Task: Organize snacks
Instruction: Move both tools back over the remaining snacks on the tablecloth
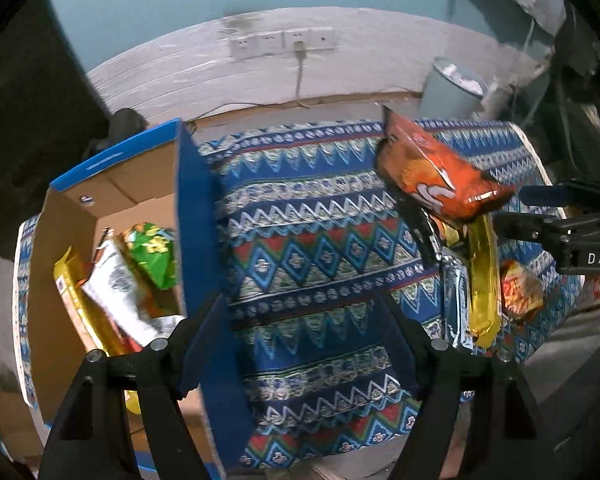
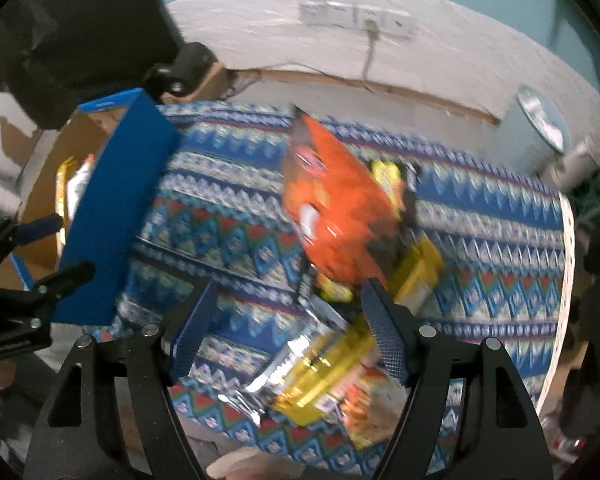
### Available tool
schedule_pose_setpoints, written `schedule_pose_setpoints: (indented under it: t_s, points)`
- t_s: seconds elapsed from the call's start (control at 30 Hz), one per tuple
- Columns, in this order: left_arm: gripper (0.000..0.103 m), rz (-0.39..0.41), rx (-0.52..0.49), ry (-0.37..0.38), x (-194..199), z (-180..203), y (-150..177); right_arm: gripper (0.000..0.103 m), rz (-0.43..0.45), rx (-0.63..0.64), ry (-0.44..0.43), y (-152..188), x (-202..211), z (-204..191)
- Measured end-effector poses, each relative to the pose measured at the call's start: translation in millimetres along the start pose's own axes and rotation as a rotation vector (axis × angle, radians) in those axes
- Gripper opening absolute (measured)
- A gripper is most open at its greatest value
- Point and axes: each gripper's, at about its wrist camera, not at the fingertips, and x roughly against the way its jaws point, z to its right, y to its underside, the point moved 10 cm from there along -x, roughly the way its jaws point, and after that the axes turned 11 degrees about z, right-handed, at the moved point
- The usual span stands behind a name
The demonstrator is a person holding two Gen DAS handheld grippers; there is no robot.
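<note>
— Where's the orange chip bag?
— Just ahead of my right hand-held gripper, on the snack pile; its jaws gape, empty.
— Left?
— My left hand-held gripper spread wide, beside the box.

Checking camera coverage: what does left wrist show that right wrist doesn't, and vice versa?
Left wrist only: the box's inside in full, with a green packet and a white packet, and the right gripper reaching in from the right edge.

Right wrist only: the left gripper at the left edge beside the box, and the silver and yellow packets lying between its own open fingers.

Both: the cardboard box, the patterned cloth, the orange chip bag on the snack pile, the wall sockets, the grey bin.
</note>
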Motion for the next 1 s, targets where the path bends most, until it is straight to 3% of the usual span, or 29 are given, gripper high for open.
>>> schedule_pose_setpoints:
  t_s: [0.4, 0.83, 1.0]
  points:
    - [0.077, -0.082, -0.067, 0.053, -27.7, 53.0, 15.7, 0.074, -0.071, -0.118, 0.053, 57.0, -4.1, 59.8]
    - [0.077, -0.163, -0.116, 0.113, -58.7, 108.0, 35.8, 0.074, -0.224, -0.185, 0.024, 125.3, -32.5, 78.2]
    - [0.077, -0.191, -0.087, 0.148, -72.4, 121.4, 38.8, 0.074, -0.249, -0.198, 0.011, 137.6, -40.7, 81.7]
